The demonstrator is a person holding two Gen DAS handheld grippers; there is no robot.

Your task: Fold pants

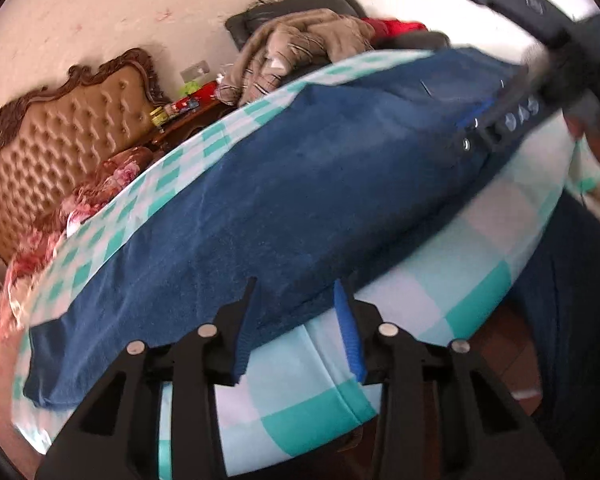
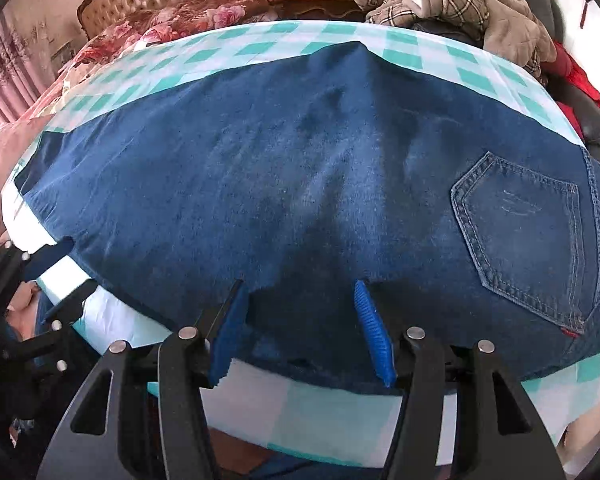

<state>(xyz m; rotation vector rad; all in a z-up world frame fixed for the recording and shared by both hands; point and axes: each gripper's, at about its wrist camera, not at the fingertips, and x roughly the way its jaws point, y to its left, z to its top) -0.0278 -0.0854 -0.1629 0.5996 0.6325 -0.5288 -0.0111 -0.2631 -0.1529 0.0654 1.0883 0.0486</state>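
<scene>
Blue ribbed pads line the right gripper [image 2: 300,312], whose jaws stand spread with nothing pinched; the near edge of the pants [image 2: 300,184] lies between and just beyond its fingertips. The dark blue denim pants lie flat on a table [image 2: 340,408] covered in a teal-and-white checked cloth, their long axis running across the right gripper's view. The waist end, with a stitched back pocket [image 2: 520,232], is off to the gripper's right, and the leg end tapers away to its left. There the left gripper [image 2: 56,268] sits at the pants' near edge by the leg end.

In the left wrist view, the left gripper [image 1: 296,312] is also spread, its pads apart on either side of the denim's near edge without squeezing it. The pants [image 1: 280,200] stretch diagonally from the hems at its lower left up to its far right, where the right gripper [image 1: 520,116] hovers, blurred. Beyond the table stand a tufted headboard [image 1: 68,136] and a heap of clothes [image 1: 300,48].
</scene>
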